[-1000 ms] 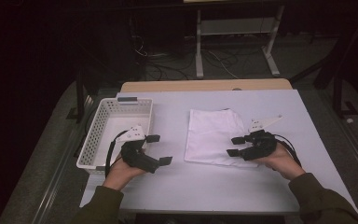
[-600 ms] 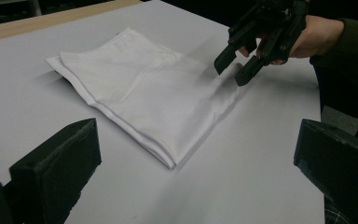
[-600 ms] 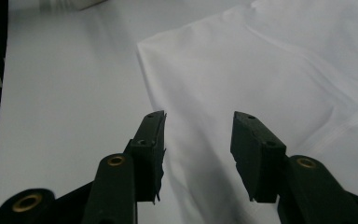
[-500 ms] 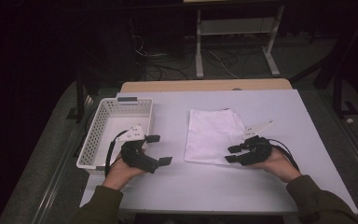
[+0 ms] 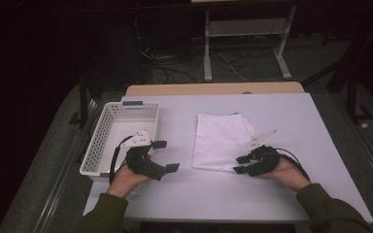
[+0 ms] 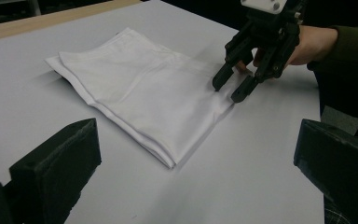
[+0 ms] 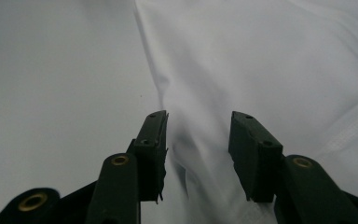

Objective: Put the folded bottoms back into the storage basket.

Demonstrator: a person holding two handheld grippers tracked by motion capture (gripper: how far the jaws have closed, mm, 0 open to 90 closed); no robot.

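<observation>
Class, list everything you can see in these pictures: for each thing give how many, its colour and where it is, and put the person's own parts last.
Folded cloth: one, white, middle of the table, right of the basket.
Basket: one, white, perforated, at the table's left edge.
Table: one, pale grey top with a wooden far edge.
Metal frame: one, white, on the floor beyond the table.
Cables: several, dark, on the floor near the frame.
Left gripper: one, black, jaws open, beside the basket.
Right gripper: one, black, jaws straddling the cloth's near right edge.
Sleeves: two, olive green, at the bottom.
</observation>
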